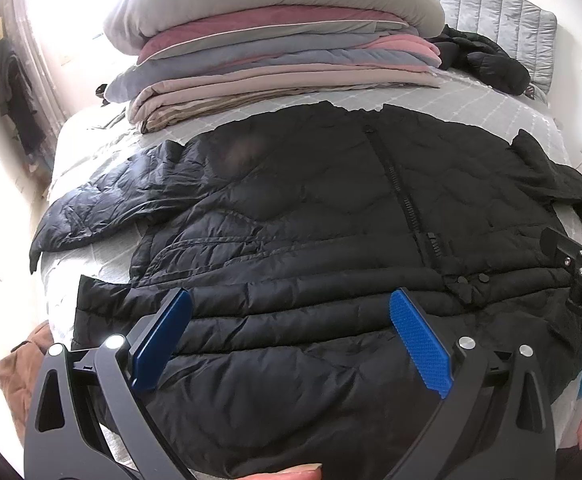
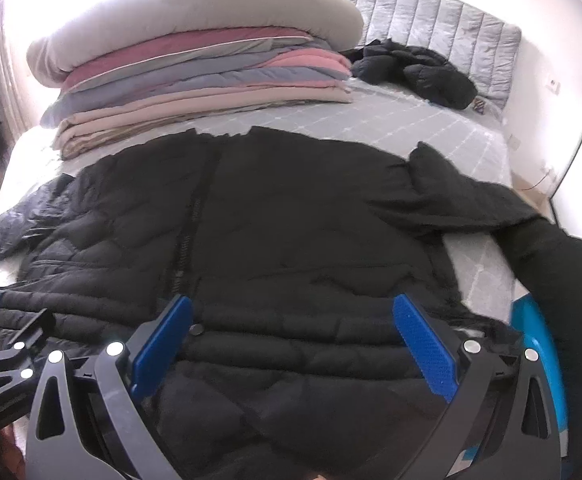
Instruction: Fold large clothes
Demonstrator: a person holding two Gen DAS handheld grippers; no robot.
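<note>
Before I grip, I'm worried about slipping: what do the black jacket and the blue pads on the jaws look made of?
Black puffer jacket: seemingly thin nylon or polyester shell over padding; its quilted stitching, puffy channels and slight sheen on the sleeve suggest this, likely slick. Blue pads: probably rubber or textured plastic, matte, with a fine dotted grip pattern.

Black jacket (image 1: 291, 220) hem cut off below

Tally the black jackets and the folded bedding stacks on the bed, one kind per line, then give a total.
Black jackets: 2, one spread flat, one crumpled by the headboard
Folded bedding stacks: 1
Total: 3
</note>
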